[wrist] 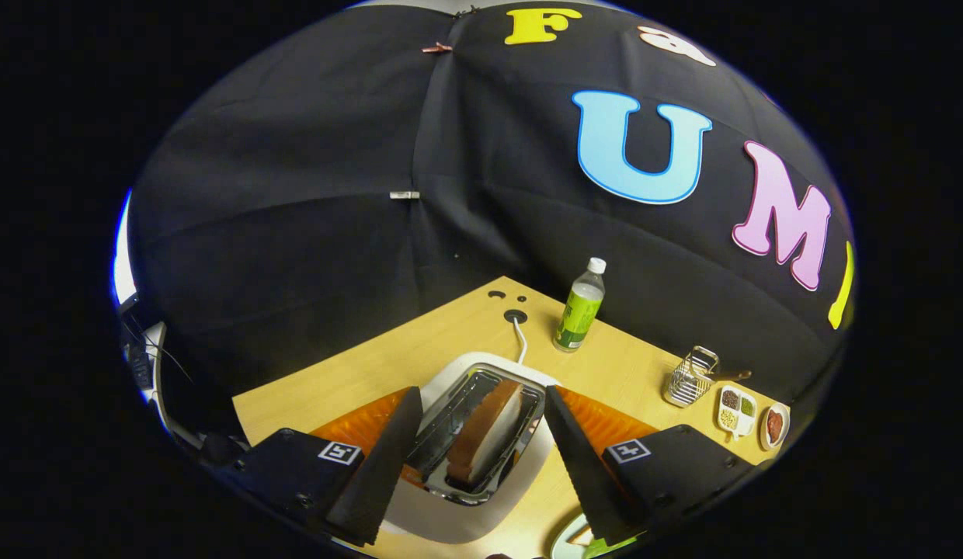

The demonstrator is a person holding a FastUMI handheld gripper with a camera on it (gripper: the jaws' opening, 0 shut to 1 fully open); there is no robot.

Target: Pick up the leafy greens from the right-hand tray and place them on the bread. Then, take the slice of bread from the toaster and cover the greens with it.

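two fingers of the gripper (481, 454) spread wide, holding nothing, flank the bread slice (485, 431) standing in the toaster (481, 508).

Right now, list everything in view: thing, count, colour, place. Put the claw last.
toaster: one, white with a shiny metal top, between the claw's fingers.
bread slice: one, brown crust and pale face, standing in the toaster's slot.
orange mat: one, orange, under the toaster.
cable: one, white, from the toaster to a hole in the table.
bottle: one, green label and white cap, upright beyond the toaster.
wire basket: one, metal, beyond the right finger.
divided dish: one, white, beside the basket.
small plate: one, holding something red, next to the dish.
table: one, light wood.
claw: one, black, open, fingers either side of the toaster.
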